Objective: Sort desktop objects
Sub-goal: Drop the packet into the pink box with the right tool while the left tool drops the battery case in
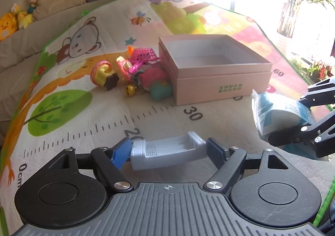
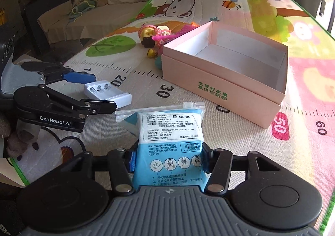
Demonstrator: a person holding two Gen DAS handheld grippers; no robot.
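An open pink cardboard box [image 1: 222, 81] stands on the cartoon play mat, empty; it also shows in the right wrist view [image 2: 219, 91]. My left gripper [image 1: 169, 150] has its blue pads around a white battery charger [image 1: 167, 153] that lies on the mat [image 2: 107, 93]; the left pad touches it, the right pad stands just apart. My right gripper [image 2: 168, 159] is shut on a blue and white tissue pack [image 2: 170, 137], held above the mat in front of the box; it also shows at the right of the left wrist view [image 1: 276, 113].
A heap of small toys [image 1: 134, 72] lies against the box's left side: a pink basket, a gold bell, a teal toy, a doll. Plush toys [image 1: 12, 20] sit on the sofa behind the mat. The mat edge [image 2: 18, 167] runs near left.
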